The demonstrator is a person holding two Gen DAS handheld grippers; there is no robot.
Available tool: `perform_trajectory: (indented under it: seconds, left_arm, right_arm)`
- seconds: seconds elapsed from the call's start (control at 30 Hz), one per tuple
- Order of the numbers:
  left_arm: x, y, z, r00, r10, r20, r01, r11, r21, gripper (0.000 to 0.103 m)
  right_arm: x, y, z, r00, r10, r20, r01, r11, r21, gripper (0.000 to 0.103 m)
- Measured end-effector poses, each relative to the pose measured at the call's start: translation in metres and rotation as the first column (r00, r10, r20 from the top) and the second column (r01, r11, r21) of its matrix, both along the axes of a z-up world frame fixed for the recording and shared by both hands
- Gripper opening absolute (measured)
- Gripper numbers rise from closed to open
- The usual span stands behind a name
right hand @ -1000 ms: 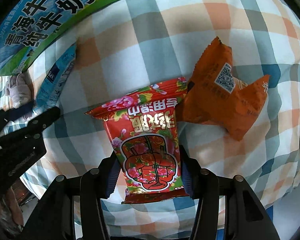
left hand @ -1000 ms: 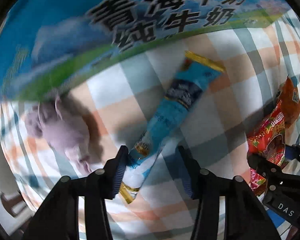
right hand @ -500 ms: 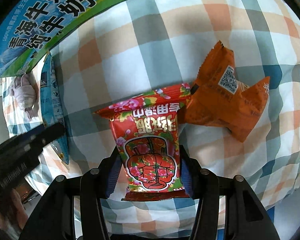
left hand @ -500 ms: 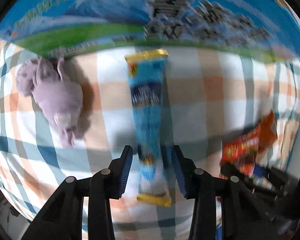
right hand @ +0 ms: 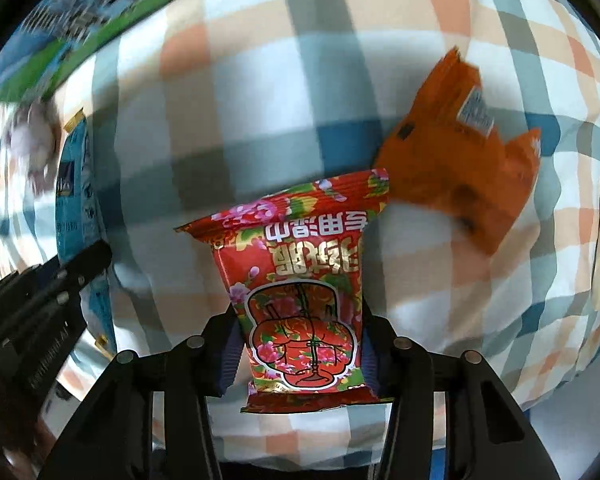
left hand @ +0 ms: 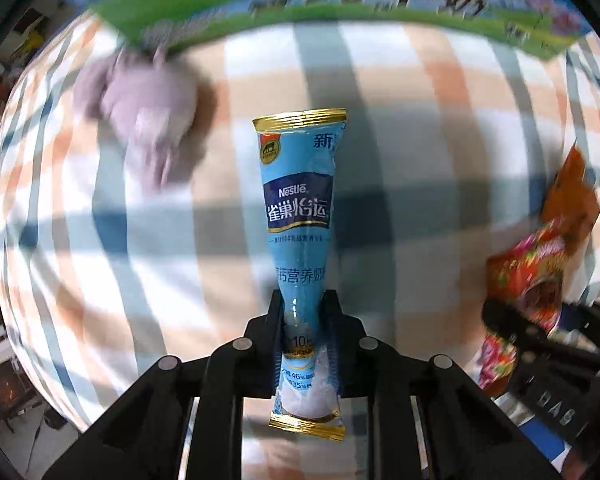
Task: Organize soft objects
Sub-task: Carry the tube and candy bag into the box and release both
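I see the checked cloth (left hand: 440, 128) filling both views: white, orange and grey-blue squares, blurred in places. Along its far edge stands the milk carton box (left hand: 228, 4), blue and green with large dark Chinese characters; it also shows at the top left in the right wrist view.

Purple plush toy (left hand: 140, 120) lies on the cloth close to the box, left of the blue sachet, apart from it. Smeared, so I can't make out detail.

Orange snack packet (right hand: 456, 152) lies on the cloth, its lower left corner touching or tucked behind the top right corner of the red snack packet (right hand: 300, 292).

My right gripper (right hand: 300, 344) is clamped on the red snack packet, fingers pressing both side edges of the lower half. Print is upside down to the camera; floral pattern, top seal pointing away.

My left gripper (left hand: 303, 320) is clenched on the blue Nestle sachet (left hand: 300, 208). The fingers pinch it narrow near the lower end; the gold-sealed top points away, the bottom seal hangs behind the fingers. The sachet is sharp against a blurred cloth. Can't tell whether it is clear of the cloth.
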State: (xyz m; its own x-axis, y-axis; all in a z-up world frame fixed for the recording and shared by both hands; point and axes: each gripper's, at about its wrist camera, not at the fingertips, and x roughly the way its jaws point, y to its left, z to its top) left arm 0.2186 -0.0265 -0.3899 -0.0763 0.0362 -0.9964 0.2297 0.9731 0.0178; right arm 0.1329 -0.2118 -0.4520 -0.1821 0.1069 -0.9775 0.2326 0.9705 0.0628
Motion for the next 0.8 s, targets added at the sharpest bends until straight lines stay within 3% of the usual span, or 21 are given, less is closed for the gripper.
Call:
perform_trajectory:
  seconds: [0.33, 0.5, 0.8]
  left_arm:
    - [-0.014, -0.001, -0.012, 1.000, 0.026, 0.010, -0.026, 1.000, 0.008, 0.016]
    - [-0.025, -0.009, -0.009, 0.999, 0.034, 0.039, -0.034, 0.999, 0.018, 0.015]
    - [-0.031, -0.022, 0.068, 0.990, 0.047, 0.134, -0.037, 0.996, -0.077, 0.014]
  right_arm:
    - [0.001, 0.014, -0.009, 0.997, 0.079, -0.005, -0.080, 0.995, -0.065, 0.054]
    - [0.006, 0.047, -0.009, 0.996, 0.090, -0.003, -0.090, 0.992, -0.084, 0.050]
    - [-0.002, 0.050, 0.039, 0.993, 0.086, 0.087, -0.083, 0.996, -0.033, 0.048]
